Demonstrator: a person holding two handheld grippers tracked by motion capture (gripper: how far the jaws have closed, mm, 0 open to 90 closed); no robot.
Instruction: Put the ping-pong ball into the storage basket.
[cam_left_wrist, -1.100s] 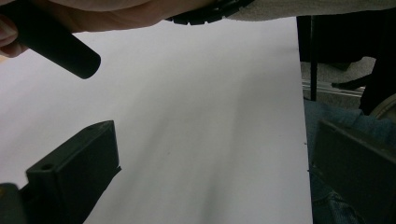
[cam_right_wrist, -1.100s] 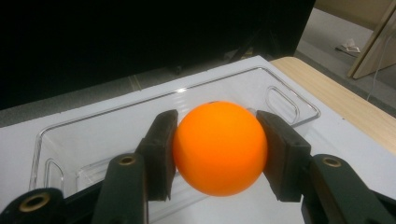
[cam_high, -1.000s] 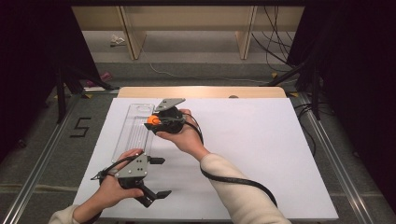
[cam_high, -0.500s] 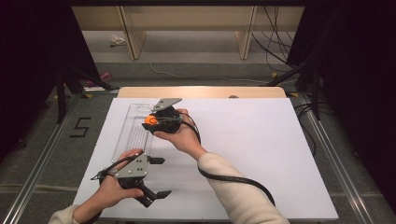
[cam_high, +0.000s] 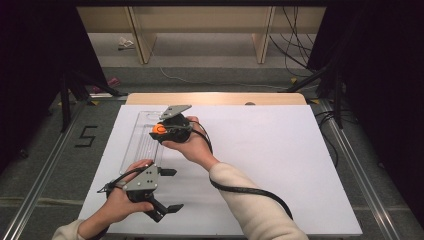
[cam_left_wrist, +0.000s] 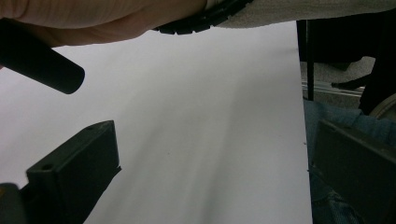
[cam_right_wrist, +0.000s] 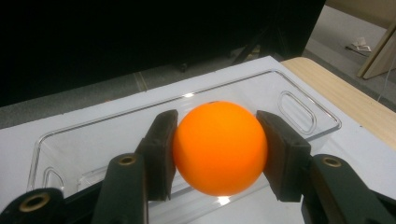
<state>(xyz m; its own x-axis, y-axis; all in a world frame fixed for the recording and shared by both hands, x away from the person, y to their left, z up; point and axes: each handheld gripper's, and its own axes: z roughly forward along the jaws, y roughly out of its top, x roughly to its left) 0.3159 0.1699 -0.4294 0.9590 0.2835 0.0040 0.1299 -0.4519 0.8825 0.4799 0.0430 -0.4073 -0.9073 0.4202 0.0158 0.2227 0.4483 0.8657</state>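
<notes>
Right gripper (cam_right_wrist: 219, 154) barely shifted, round glossy orange ball (cam_right_wrist: 219, 147) clamped

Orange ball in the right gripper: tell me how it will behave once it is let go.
The orange ball is round and smooth, so it would probably roll. The clear tray beneath has raised walls, likely stopping it. It looks light, possibly hollow.

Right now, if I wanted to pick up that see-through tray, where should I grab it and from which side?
Probably by a short end. The clear tray is long and shallow, with an oval handle slot cut near each short end, so a jaw could hook a slot or pinch the thin rim there. Come from above at the far end; the right gripper, shut on the orange ball, hangs over the near part.
</notes>
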